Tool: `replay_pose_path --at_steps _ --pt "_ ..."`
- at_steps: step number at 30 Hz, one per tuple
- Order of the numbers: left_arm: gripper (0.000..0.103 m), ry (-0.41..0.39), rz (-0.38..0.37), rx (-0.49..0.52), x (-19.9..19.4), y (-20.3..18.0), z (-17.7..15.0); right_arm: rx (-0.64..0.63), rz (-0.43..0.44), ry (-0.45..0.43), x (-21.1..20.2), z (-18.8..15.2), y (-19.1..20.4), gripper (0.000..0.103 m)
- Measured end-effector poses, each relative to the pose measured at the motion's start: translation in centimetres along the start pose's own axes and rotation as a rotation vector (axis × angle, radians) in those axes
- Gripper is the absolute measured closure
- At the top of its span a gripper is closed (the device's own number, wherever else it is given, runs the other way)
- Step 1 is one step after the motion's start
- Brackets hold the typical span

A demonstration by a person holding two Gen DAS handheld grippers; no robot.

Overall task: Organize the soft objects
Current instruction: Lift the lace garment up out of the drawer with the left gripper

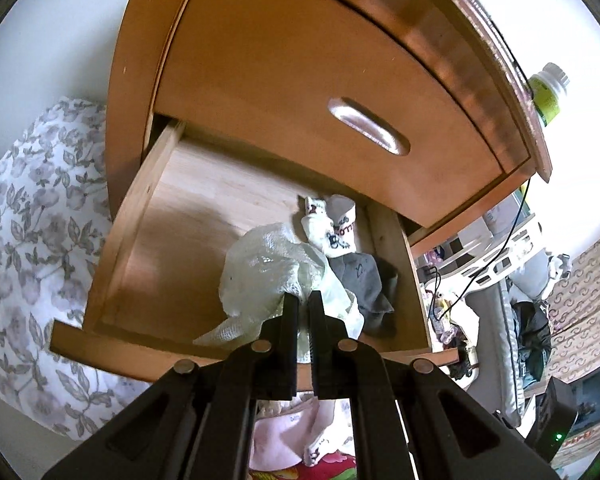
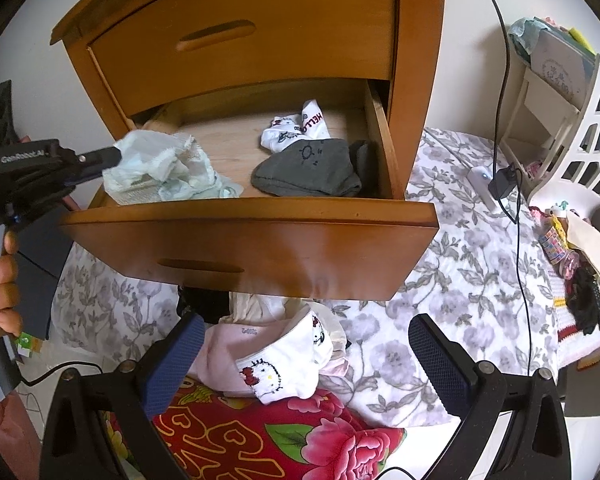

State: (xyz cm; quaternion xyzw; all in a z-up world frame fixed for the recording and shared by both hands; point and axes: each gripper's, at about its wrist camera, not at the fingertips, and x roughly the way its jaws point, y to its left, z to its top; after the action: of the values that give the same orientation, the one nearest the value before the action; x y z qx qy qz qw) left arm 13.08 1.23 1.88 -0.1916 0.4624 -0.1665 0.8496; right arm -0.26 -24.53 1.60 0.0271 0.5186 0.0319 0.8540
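Blocking the left wrist view, the black linkage hides most of the pile below the drawer (image 2: 256, 216); only pink cloth and a red print show. Left gripper (image 1: 303, 300) is clenched on a pale gauzy cloth (image 2: 160, 168), held over the drawer's front left. Right gripper (image 2: 304, 356) hangs wide, nothing between its pads, above a white cartoon sock (image 2: 288, 360). Inside the drawer: gray socks (image 2: 308, 172) and white socks (image 2: 296, 128), touching. Wooden nightstand (image 2: 260, 20) stands against a floral quilt (image 2: 472, 264).
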Motion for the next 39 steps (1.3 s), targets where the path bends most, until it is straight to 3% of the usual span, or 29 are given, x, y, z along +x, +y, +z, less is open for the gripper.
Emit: replay_pose_path --at_steps 10,16,26,39 --pt "0.099 -0.152 -0.028 0.086 -2.7 -1.0 2.4 0.011 -0.009 0.027 1.3 0.3 -0.5 0.0" --pt "0.099 -0.27 -0.048 0.142 -6.8 -1.7 3.1 0.016 -0.012 0.037 1.8 0.4 -0.6 0.0" --pt "0.099 -0.425 -0.102 0.257 -14.3 -4.2 1.5 -0.001 -0.009 0.012 0.4 0.1 0.2 0.0" --pt "0.099 -0.451 -0.136 0.318 -19.2 -5.6 -2.4 -0.025 -0.004 -0.045 -3.0 -0.8 1.8 0.0"
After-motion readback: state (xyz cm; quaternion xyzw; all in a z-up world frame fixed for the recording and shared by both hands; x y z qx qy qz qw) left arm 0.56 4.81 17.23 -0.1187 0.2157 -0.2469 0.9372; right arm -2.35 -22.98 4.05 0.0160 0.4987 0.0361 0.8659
